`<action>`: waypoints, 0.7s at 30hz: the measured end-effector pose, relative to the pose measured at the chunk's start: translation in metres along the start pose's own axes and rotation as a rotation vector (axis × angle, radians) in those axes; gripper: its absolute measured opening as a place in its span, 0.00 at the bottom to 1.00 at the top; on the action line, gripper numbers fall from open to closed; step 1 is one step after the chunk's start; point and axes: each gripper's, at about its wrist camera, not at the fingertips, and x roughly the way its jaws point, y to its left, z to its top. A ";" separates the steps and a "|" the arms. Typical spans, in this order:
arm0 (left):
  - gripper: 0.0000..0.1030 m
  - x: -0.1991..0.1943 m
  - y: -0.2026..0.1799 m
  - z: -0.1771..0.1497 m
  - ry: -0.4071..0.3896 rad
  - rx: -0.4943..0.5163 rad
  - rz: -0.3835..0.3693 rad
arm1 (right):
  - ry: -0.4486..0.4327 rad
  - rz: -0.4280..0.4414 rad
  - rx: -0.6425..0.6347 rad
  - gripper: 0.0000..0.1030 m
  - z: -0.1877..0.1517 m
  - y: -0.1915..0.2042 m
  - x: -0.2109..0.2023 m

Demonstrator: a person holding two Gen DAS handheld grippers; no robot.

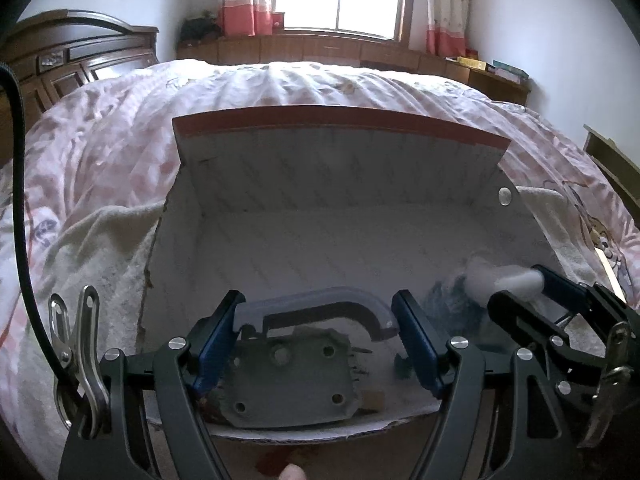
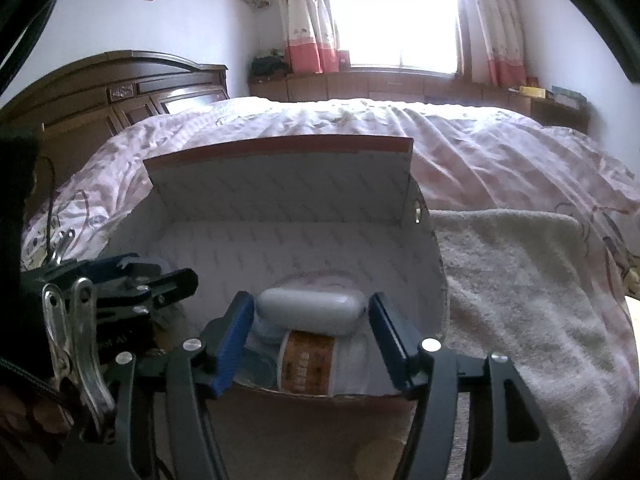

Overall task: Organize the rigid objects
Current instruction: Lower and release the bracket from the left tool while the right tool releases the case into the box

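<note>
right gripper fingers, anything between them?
Yes: a white oval case sits between the right gripper's fingers, atop a labelled white bottle, in the right wrist view.

Grey plate [image 1: 288, 384]: near edge hidden behind box [image 1: 320, 200] wall.
Label on bottle [image 2: 306, 364]: print too blurred to read.
Blue-white object [image 1: 460, 292], right: blurred, unidentifiable.

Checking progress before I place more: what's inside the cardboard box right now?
Inside the cardboard box: a white oval case lying on a labelled white bottle, and a grey metal plate under a clear packaged tool. The grippers and near wall hide the rest of the floor.
</note>
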 end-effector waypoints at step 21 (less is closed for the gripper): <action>0.74 -0.021 0.003 -0.003 -0.032 -0.001 0.027 | -0.017 0.025 0.037 0.69 -0.003 0.000 -0.015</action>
